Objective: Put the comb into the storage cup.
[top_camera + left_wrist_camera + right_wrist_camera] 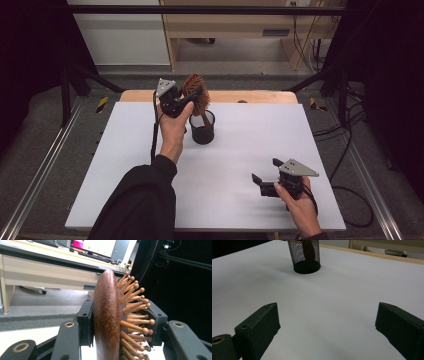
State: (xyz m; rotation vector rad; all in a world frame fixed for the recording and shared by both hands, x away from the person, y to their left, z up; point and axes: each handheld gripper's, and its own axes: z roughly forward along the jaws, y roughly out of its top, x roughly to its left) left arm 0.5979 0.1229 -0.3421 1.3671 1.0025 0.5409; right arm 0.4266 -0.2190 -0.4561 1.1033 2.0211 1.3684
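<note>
A brown wooden hairbrush (195, 92) with peg bristles stands handle-down in a black mesh cup (202, 127) at the back middle of the white table. My left gripper (192, 97) is shut on the brush head; in the left gripper view the brush (107, 320) sits clamped between the two pads, bristles pointing right. My right gripper (265, 172) rests low near the front right of the table, jaws wide open with nothing between them. In the right gripper view the mesh cup (306, 257) stands farther off, the brush handle (308, 251) visible through its mesh, beyond my right gripper (327, 322).
The white board (150, 190) covers a wooden tabletop whose edge (250, 96) shows at the back. Black frame bars and cables (350, 150) run along both sides. A desk with a monitor (95, 246) stands behind.
</note>
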